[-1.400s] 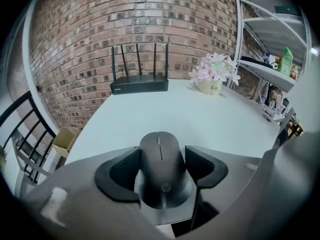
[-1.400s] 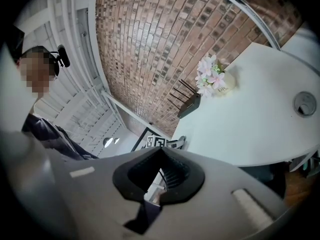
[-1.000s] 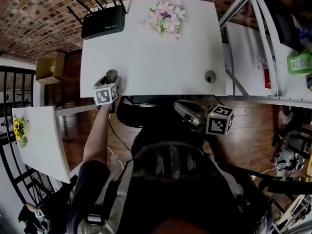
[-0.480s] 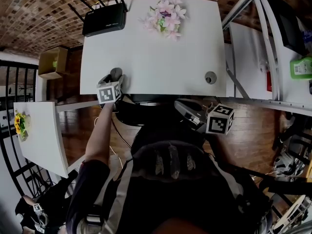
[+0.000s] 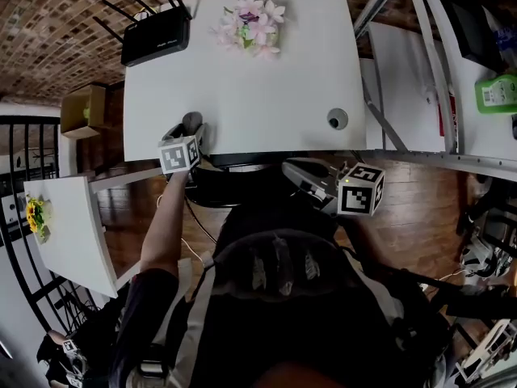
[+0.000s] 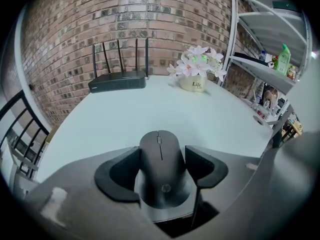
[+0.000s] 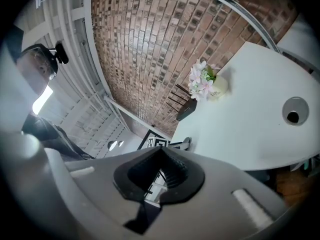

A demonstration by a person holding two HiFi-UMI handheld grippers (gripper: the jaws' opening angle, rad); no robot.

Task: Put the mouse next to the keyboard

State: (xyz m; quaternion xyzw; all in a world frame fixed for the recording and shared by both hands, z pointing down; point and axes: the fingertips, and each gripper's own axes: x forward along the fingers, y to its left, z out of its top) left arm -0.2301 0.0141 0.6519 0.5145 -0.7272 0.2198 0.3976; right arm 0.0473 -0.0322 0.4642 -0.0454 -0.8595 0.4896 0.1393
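Closest to you, the right gripper hangs just off the near edge of the worktop, its fingers closed tip to tip on nothing. Just beyond, the left gripper has its fingers clamped on the flanks of the mouse, at the worktop's near left edge. Over the last second neither gripper has shifted noticeably against the worktop; only your head has turned. Farther off are a cable hole, flowers and a router. No keyboard shows in any view, so the placement looks not yet begun.
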